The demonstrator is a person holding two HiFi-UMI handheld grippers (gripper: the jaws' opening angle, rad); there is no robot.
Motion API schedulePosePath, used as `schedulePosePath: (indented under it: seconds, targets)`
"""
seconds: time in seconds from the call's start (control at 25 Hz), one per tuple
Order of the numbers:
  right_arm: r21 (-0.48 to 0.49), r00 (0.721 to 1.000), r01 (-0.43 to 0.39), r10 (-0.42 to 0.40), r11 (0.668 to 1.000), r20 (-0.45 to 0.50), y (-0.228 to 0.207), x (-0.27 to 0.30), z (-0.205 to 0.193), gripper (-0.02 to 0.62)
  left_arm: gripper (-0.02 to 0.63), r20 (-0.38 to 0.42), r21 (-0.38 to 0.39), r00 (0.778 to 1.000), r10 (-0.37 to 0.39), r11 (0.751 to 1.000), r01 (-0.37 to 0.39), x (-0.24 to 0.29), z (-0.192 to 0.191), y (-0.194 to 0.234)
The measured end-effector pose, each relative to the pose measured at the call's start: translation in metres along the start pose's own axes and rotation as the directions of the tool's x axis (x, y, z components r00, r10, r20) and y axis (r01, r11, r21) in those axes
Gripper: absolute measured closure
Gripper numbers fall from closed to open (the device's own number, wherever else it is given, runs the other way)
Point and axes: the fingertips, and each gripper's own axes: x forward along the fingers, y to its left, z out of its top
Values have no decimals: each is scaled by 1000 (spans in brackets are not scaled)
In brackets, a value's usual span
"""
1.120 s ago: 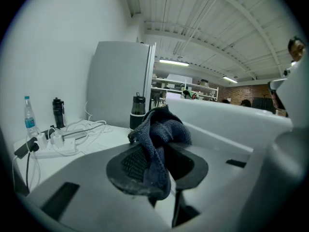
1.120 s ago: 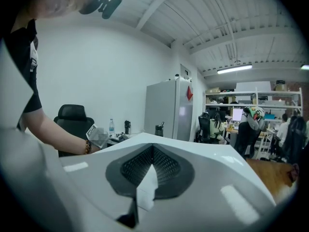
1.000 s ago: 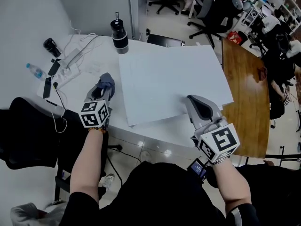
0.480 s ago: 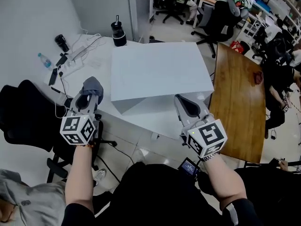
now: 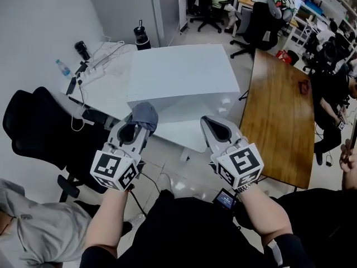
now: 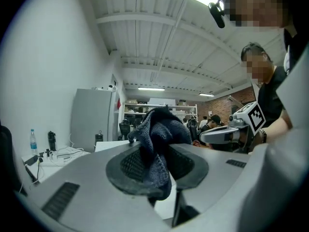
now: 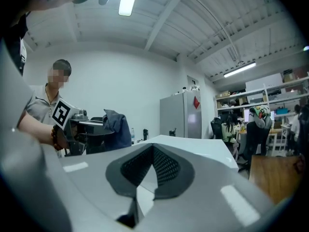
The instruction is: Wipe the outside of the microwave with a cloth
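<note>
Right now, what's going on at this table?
A person stands in front of the white microwave on the table, with a tool in each hand. The left tool is clamped on a bunched dark cloth, held near the microwave's front but apparently not touching it. The right tool is shut with nothing in it. No wiping contact is visible.

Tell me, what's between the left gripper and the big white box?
The blue-grey cloth, pinched in the left gripper, sticks out toward the white box; the head view shows it.
</note>
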Motion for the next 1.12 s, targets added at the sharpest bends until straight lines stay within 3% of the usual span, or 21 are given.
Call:
schedulePosePath:
  seconds: [0.4,1.12]
  targets:
    - [-15,999,-39,39,999,-1,20,-39,-3,595,505,-16,-17,996,-92,996,92,-7,-6,-86]
    - [-44,999,-43,43,998,8,18,-70,-10,595,505,-31,1,989,-147,989,147,-4,-12,-137]
